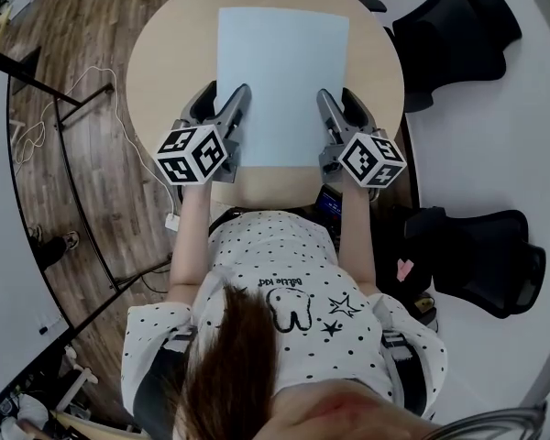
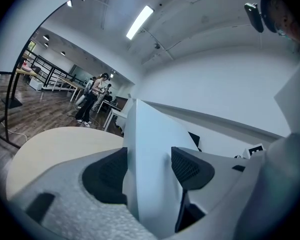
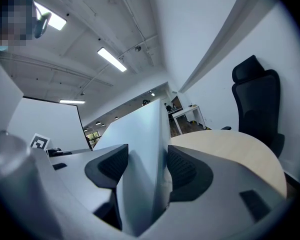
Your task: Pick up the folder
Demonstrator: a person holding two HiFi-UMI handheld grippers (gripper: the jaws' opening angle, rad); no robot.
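A pale blue folder [image 1: 282, 81] is held above the round beige table [image 1: 160, 58], gripped at its near edge from both sides. My left gripper [image 1: 236, 108] is shut on the folder's left edge; in the left gripper view the folder [image 2: 150, 154] stands edge-on between the dark pads [image 2: 190, 166]. My right gripper [image 1: 328, 110] is shut on the right edge; the right gripper view shows the folder [image 3: 145, 154] pinched between its pads [image 3: 182, 169].
Black office chairs [image 1: 454, 35] stand right of the table, another chair [image 1: 481, 259] nearer me. A cable [image 1: 69, 108] trails over the wooden floor at left beside a dark rail [image 1: 69, 168]. People stand far off across the room [image 2: 92, 101].
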